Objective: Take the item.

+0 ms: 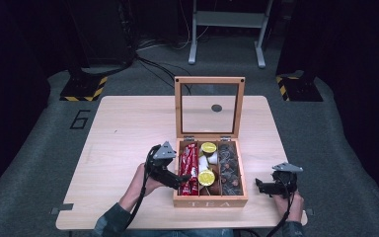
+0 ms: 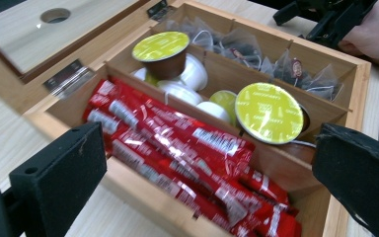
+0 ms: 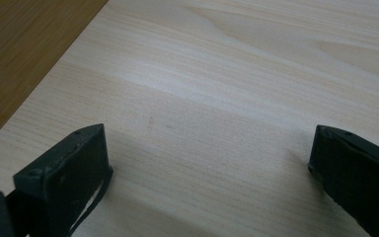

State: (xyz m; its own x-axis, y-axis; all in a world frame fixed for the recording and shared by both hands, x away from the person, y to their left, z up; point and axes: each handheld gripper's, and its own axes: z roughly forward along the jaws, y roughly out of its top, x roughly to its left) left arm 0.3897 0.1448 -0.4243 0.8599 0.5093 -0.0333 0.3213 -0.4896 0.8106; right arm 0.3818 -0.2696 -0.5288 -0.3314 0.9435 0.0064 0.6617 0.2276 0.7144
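A wooden tea box [image 1: 209, 201] stands open near the table's front edge, its glass lid [image 1: 209, 106] upright. The left compartment holds red sachets [image 2: 187, 153], the middle one coffee capsules with yellow-green lids [image 2: 268, 112] and white pods [image 2: 193, 73], the right one tea bags [image 2: 296, 71]. My left gripper [image 1: 181, 178] is open, its jaws reaching over the box's left wall above the red sachets [image 1: 189, 168], with nothing held. My right gripper [image 1: 261, 186] is open just right of the box, over bare table, its jaws wide apart and empty.
The box's dark wooden side [image 3: 24, 54] lies to the left in the right gripper view. The light wooden table [image 1: 123, 133] has a round hole [image 1: 216, 107] behind the lid. Beyond the table are a grey floor, cables and a metal stand [image 1: 227, 29].
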